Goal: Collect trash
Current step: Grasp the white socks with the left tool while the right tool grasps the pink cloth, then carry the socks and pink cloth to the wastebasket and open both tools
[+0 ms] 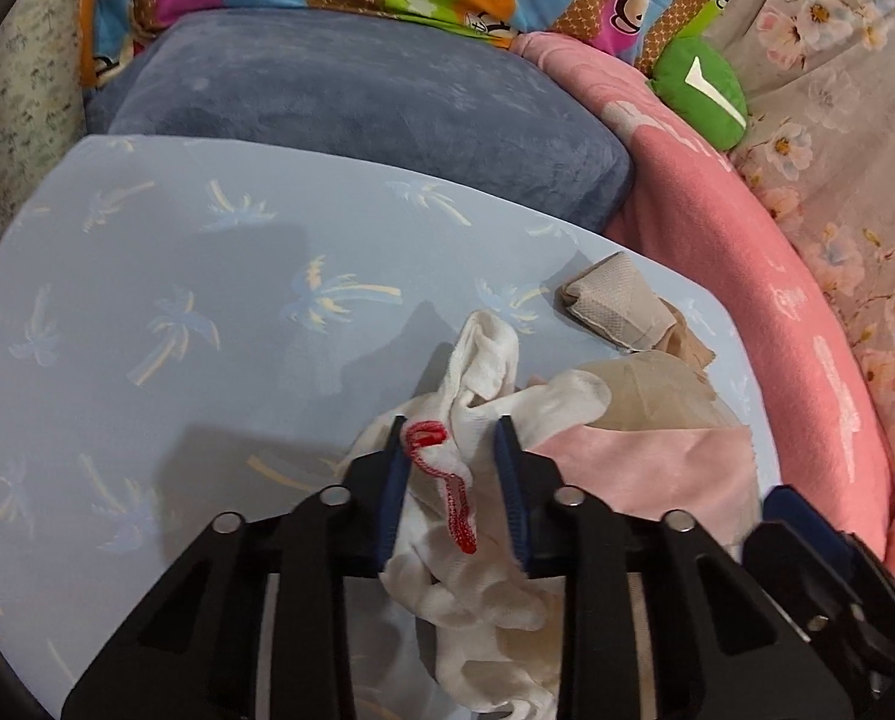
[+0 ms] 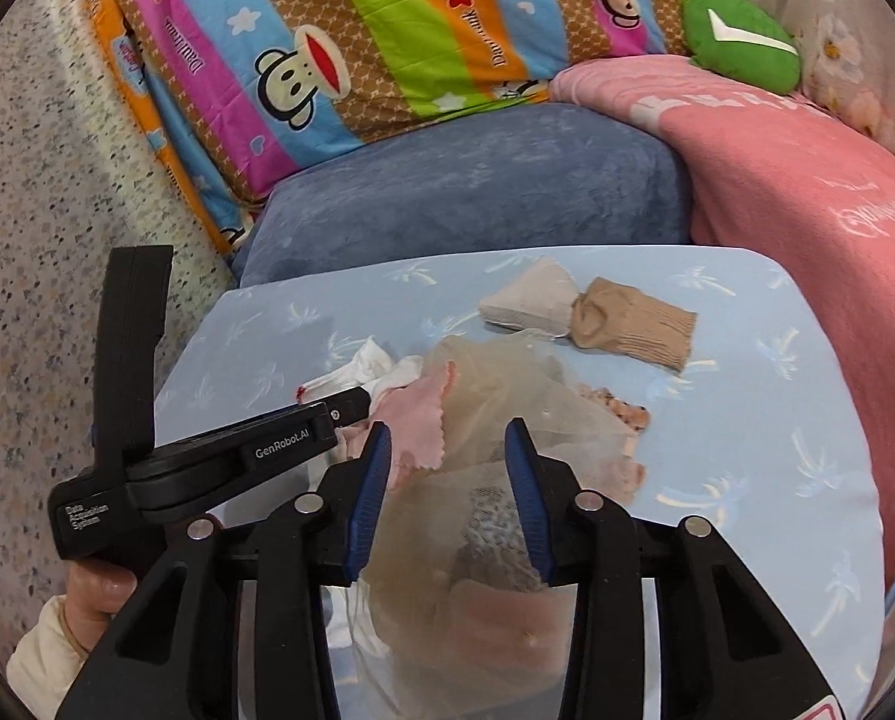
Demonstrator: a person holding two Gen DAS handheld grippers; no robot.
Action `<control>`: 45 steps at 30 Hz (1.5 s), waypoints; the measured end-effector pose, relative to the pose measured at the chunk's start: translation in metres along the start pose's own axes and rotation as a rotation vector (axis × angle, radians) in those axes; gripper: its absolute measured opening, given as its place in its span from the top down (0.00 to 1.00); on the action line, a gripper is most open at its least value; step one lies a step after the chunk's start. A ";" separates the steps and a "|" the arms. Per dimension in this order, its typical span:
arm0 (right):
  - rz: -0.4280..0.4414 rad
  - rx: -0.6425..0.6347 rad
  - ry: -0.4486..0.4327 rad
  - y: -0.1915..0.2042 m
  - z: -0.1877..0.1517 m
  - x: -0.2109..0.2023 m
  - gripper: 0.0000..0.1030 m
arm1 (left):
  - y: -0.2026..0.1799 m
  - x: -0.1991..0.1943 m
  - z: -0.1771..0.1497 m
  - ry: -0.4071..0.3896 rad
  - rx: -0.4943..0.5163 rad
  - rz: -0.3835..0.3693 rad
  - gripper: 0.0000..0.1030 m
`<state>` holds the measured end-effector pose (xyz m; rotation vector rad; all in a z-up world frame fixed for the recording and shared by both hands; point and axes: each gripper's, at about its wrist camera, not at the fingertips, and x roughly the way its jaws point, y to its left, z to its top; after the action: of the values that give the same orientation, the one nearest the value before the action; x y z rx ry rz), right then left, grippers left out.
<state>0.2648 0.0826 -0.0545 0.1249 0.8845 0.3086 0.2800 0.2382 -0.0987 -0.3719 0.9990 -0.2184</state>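
A white sock with red stitching (image 1: 489,360) lies on the light blue palm-print table (image 1: 147,300). My left gripper (image 1: 452,420) is shut on its cuff end, which bunches between the blue pads. From the right wrist, the left gripper (image 2: 351,399) reaches in from the left over the sock (image 2: 369,363). My right gripper (image 2: 449,429) is shut on a translucent beige mesh bag (image 2: 507,384) that fills the gap between its pads. A pink cloth (image 2: 417,420) sits between sock and bag. A tan and grey sock (image 2: 627,324) lies farther back.
A blue-grey cushion (image 1: 357,102) borders the table's far edge, with a pink blanket (image 1: 777,312) to the right. A striped cartoon quilt (image 2: 357,30) and a green plush (image 2: 741,42) sit behind. A person's hand (image 2: 96,594) holds the left gripper.
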 end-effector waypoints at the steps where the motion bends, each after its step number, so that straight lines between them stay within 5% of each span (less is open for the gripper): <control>1: 0.002 -0.005 0.005 0.002 0.000 0.004 0.72 | 0.000 0.000 0.000 0.005 0.001 -0.013 0.86; 3: 0.006 -0.014 0.022 0.005 0.001 0.011 0.88 | 0.000 -0.001 -0.001 0.008 0.003 -0.022 0.90; 6: 0.012 -0.018 0.030 0.007 0.000 0.013 0.99 | -0.001 -0.007 -0.001 0.000 0.007 -0.029 0.91; 15: 0.006 -0.010 -0.058 0.007 0.004 -0.030 0.99 | -0.016 -0.043 0.005 -0.064 0.025 -0.025 0.92; 27: -0.048 0.035 -0.224 -0.021 0.019 -0.135 0.99 | -0.091 -0.107 0.003 -0.176 0.172 -0.060 0.92; 45: -0.215 0.164 -0.364 -0.128 -0.030 -0.280 0.99 | -0.227 -0.125 -0.062 -0.145 0.384 -0.213 0.91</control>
<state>0.1024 -0.1278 0.1038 0.2283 0.5536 0.0085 0.1596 0.0610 0.0597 -0.1397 0.7529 -0.5590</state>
